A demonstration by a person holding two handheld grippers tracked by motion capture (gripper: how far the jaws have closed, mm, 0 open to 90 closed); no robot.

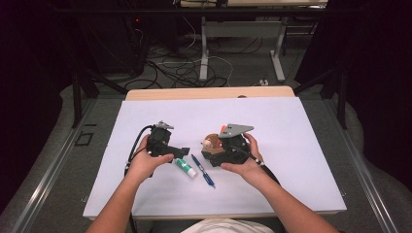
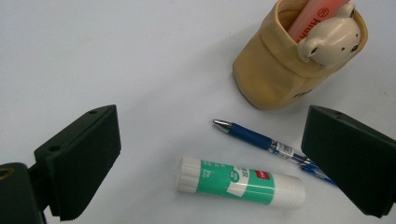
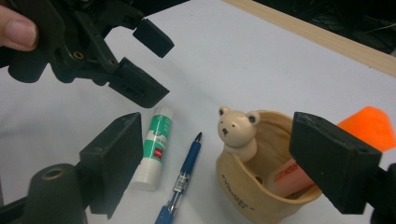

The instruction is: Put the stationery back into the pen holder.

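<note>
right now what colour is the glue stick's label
Green, with a small red patch, on a white tube: the glue stick shows best in the left gripper view.

Between our two hand-held grippers the worktop (image 1: 291, 141) is crowded: the glue stick (image 1: 186, 167) and the blue pen (image 1: 203, 171) lie side by side, with the bear pencil holder (image 1: 212, 144) near them at two o'clock. From nine round to three o'clock the far white surface is open for passing.
</note>
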